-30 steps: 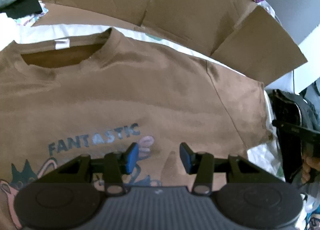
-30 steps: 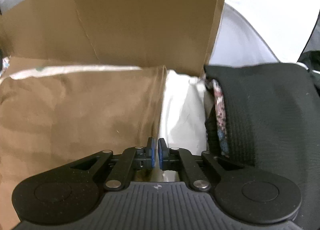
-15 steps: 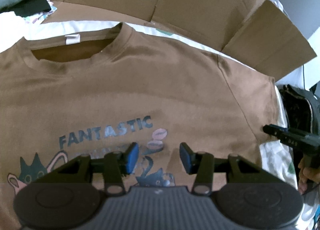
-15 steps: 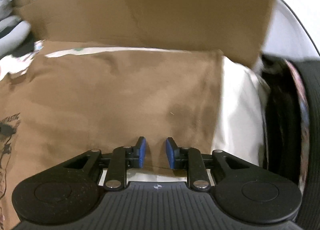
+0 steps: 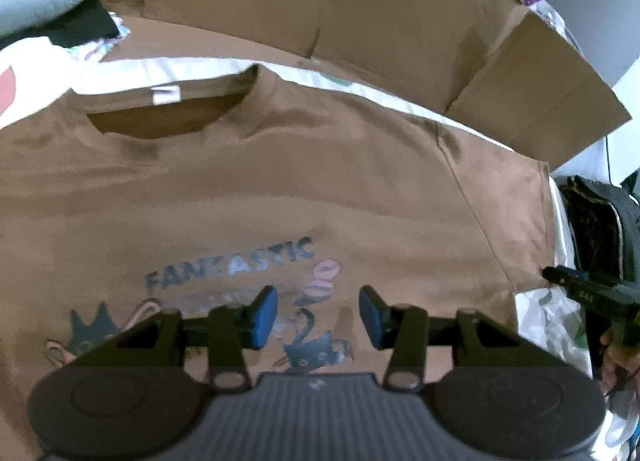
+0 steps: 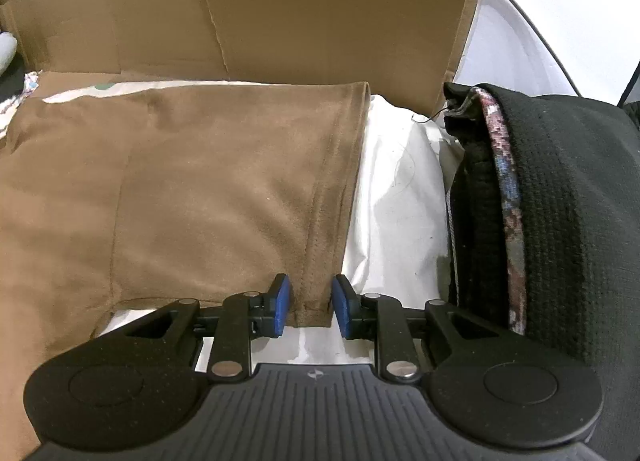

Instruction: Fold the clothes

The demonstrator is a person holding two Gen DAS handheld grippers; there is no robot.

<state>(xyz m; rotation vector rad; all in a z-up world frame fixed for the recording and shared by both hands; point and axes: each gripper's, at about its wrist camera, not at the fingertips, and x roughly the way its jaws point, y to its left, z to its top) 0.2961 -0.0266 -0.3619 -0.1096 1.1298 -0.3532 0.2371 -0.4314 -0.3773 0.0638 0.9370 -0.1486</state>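
- Left wrist view shows our left gripper (image 5: 318,313) hovering over the chest print of the brown T-shirt (image 5: 280,189), its blue-padded fingers spread wide with nothing between them.
- We hold our right gripper (image 6: 310,311) low at the sleeve hem (image 6: 312,301); its fingers stand apart on either side of the hem's corner, not pinching it.
- We see the shirt lying flat, front up, on a white sheet (image 6: 396,189), collar towards the cardboard (image 5: 400,21) behind.
- Its print reads "FANTASTIC" (image 5: 228,267) above cartoon cats.
- Folded dark clothes (image 6: 560,201) lie just to the right of the sleeve, with a strip of sheet between them.
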